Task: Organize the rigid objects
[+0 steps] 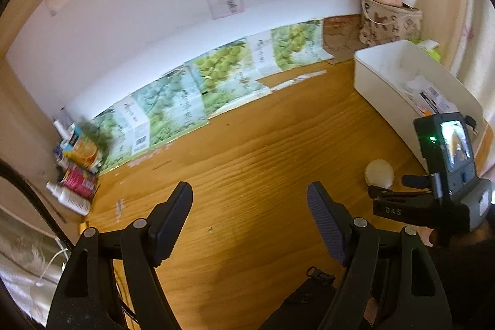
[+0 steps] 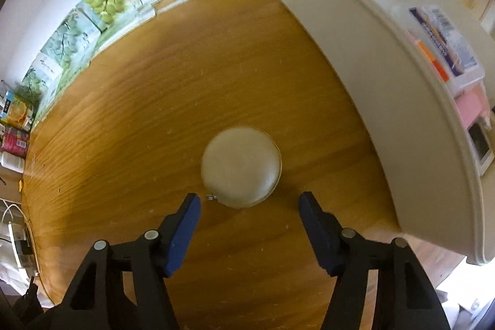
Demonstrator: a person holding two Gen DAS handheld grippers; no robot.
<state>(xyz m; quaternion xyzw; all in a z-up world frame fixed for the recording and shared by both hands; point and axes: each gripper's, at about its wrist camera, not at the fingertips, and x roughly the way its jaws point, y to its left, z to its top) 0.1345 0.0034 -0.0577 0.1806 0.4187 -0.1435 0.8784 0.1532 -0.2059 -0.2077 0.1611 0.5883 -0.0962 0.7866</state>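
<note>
A round cream case (image 2: 241, 166) with a small zipper pull lies flat on the wooden table, just ahead of my right gripper (image 2: 249, 203), which stands open and empty above the table. The same round case (image 1: 379, 173) shows at the right in the left wrist view, in front of the right gripper's body (image 1: 445, 175). My left gripper (image 1: 249, 192) hangs open over bare wood with nothing between its fingers. A white plastic bin (image 2: 365, 57) stands to the right of the case and holds a clear box and pink items. The white bin (image 1: 383, 82) also appears at the far right.
Cans, a bottle and small packages (image 1: 75, 166) are heaped at the table's far left corner. Printed cardboard with green fruit (image 1: 198, 85) leans along the back wall. A patterned box with a doll (image 1: 391, 8) stands behind the bin.
</note>
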